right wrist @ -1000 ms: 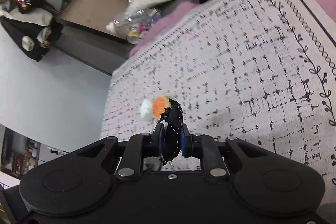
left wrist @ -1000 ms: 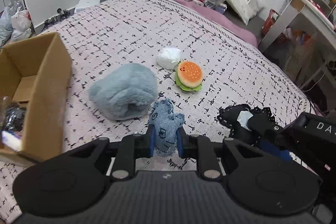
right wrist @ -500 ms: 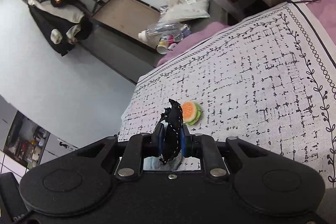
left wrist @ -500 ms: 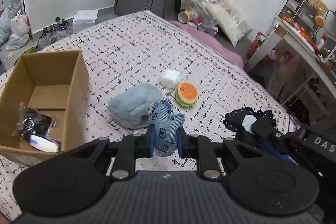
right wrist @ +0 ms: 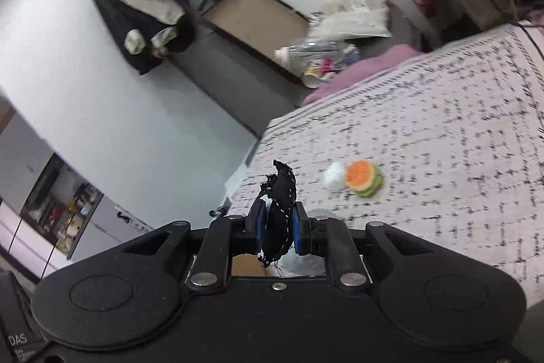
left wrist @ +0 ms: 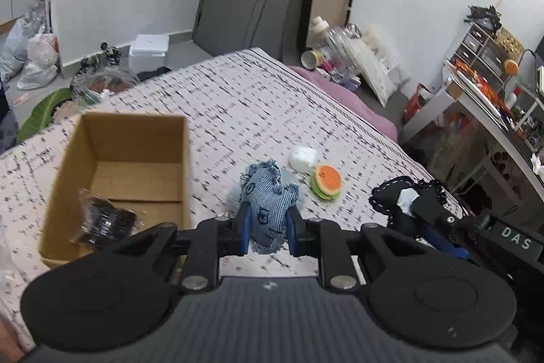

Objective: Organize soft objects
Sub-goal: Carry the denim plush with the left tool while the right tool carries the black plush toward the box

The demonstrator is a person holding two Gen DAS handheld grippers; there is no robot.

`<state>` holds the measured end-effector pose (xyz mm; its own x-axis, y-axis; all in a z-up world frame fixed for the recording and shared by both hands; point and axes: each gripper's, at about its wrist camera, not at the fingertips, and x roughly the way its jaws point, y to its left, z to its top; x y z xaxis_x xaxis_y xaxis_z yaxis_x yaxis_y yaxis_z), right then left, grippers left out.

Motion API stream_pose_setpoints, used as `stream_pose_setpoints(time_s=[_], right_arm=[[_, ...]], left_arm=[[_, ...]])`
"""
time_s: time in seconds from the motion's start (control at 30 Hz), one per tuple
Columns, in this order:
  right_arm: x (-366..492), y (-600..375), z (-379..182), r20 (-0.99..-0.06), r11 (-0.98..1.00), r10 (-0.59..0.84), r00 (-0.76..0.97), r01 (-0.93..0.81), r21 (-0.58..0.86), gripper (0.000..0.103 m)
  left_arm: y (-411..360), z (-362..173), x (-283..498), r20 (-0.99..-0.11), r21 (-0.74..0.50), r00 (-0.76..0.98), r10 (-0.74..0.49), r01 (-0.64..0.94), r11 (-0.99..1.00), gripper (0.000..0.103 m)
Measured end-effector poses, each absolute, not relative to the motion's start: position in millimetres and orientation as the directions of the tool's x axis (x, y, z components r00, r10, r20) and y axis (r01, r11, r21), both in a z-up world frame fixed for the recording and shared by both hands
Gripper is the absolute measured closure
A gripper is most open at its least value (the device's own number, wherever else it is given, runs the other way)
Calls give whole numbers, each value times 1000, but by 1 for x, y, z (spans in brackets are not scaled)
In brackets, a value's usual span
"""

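My left gripper (left wrist: 268,225) is shut on a blue denim soft toy (left wrist: 268,193), held up above the bed. Left of it stands an open cardboard box (left wrist: 136,138) with a dark wrapped packet (left wrist: 102,220) inside. At the right of the left wrist view a black stitched soft toy (left wrist: 391,199) hangs in my right gripper (right wrist: 277,228), whose pads are shut on that black toy (right wrist: 282,189). A burger plush (left wrist: 326,181) (right wrist: 363,176) and a white soft ball (left wrist: 302,155) (right wrist: 333,176) lie on the bed. A pale blue fluffy plush (left wrist: 234,196) is mostly hidden behind the denim toy.
The bed has a pink and black patterned cover (left wrist: 255,97). Bottles and bags (left wrist: 340,56) sit on the floor past its far edge. A cluttered white desk (left wrist: 476,101) stands to the right, a white foam box (left wrist: 149,46) and plastic bags (left wrist: 37,60) to the left.
Both grippers have risen and drawn back from the bed, each still gripping its toy. The box has come fully into the left wrist view, and the right wrist view has rolled.
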<state>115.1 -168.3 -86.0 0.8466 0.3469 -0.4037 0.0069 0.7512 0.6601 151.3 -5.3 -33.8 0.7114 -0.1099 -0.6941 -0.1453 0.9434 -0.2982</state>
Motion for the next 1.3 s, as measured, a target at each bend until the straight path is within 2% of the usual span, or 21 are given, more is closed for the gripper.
stream_pose_setpoints(time_s=[0.43, 1.07, 1.3], right_arm=[[114, -102, -72, -375, 779, 448, 812, -149, 609, 86], [121, -29, -91, -458, 794, 513, 726, -198, 575, 86], [126, -14, -98, -483, 793, 527, 699, -200, 576, 86]], left_arm=[[57, -30, 142, -687, -315, 723, -78, -200, 928, 83], [118, -73, 146, -753, -349, 655, -67, -312, 884, 83], [130, -76, 152, -767, -363, 638, -71, -339, 868, 78]])
